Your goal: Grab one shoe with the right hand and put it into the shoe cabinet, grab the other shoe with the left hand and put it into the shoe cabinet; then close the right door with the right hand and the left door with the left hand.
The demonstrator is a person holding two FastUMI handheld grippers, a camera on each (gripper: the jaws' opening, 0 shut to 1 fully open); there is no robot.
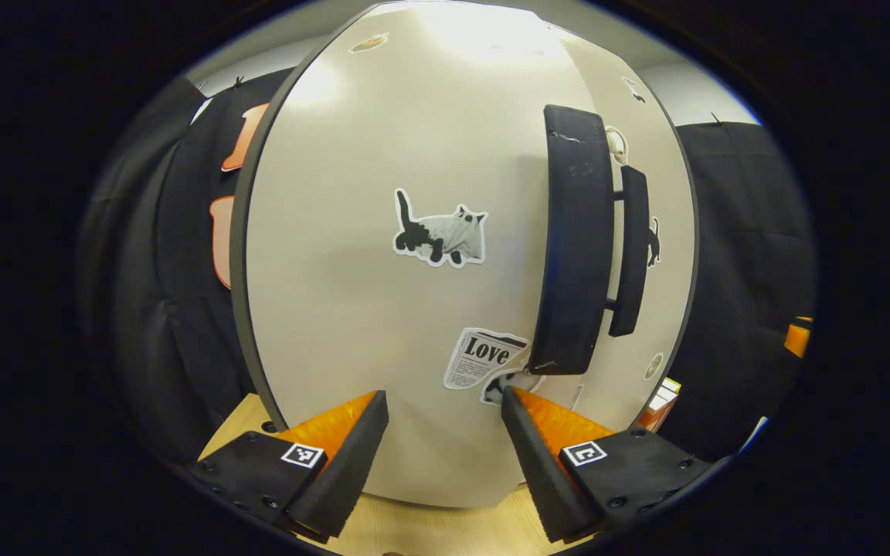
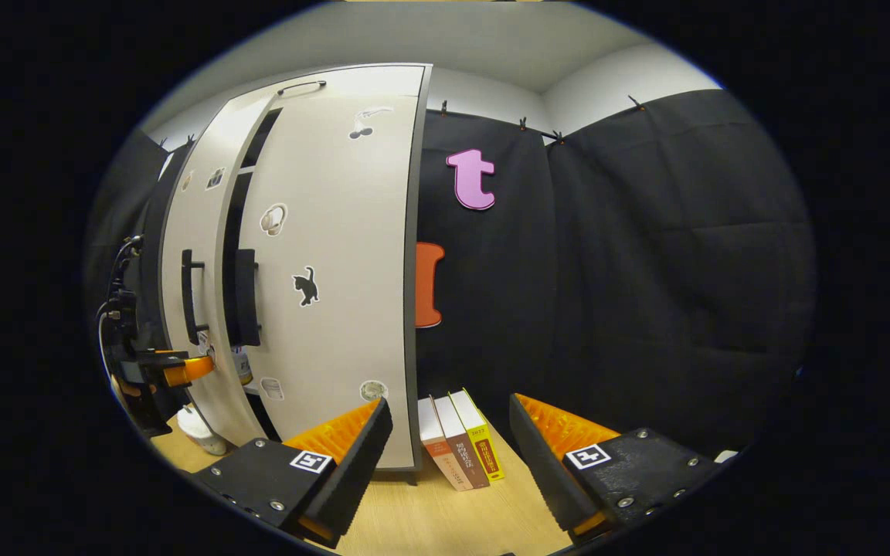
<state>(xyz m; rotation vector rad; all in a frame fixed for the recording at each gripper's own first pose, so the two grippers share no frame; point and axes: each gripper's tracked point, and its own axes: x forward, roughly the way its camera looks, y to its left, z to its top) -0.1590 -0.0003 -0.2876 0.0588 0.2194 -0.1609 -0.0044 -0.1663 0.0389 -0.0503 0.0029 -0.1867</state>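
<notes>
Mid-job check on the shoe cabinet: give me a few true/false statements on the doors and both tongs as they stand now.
1. The left door is fully shut. False: a dark gap shows between it and the right door, so it stands slightly ajar.
2. The left tongs are open, close in front of the left door. True.
3. The right tongs are shut on the right door's handle. False: they are open and hold nothing.
4. Three books stand on the table to the right of the cabinet. True.
5. A shoe lies on the table in front of the right tongs. False: only bare tabletop and the books are there.
</notes>
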